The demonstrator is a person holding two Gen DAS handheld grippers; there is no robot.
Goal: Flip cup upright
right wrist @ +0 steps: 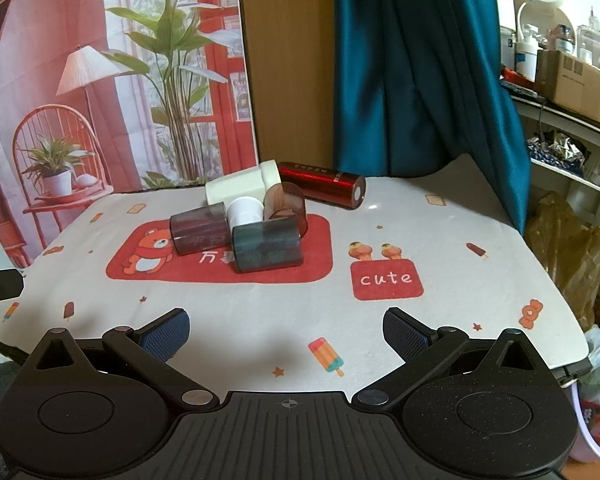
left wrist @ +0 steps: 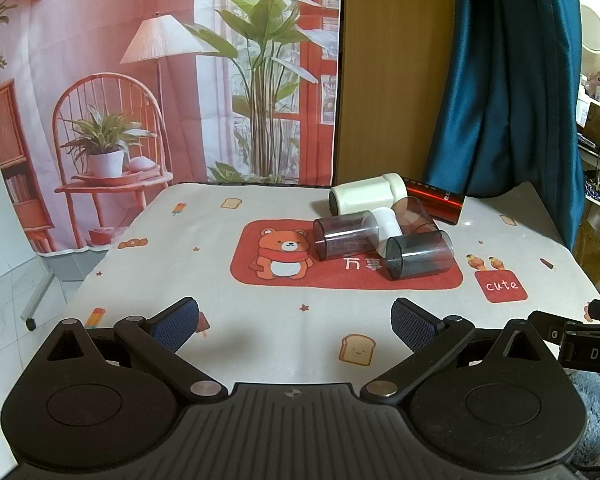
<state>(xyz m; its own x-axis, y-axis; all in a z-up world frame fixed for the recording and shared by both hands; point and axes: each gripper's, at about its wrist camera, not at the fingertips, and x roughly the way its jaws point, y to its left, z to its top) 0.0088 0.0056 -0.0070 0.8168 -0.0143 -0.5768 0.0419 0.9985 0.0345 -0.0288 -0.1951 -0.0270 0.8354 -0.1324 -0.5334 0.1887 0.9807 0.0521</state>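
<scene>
Several cups lie on their sides in a heap on the table's red bear mat. A dark grey translucent cup lies nearest. A purple-grey one lies left of it, with a small white cup between them. A brown translucent cup, a cream cup and a red metallic cylinder lie behind. My left gripper is open and empty, well short of the heap. My right gripper is also open and empty.
The table has a white printed cloth. A printed backdrop hangs at the back left, a wooden panel and a blue curtain behind. Cluttered shelves stand to the right. Part of the other gripper shows at the right edge.
</scene>
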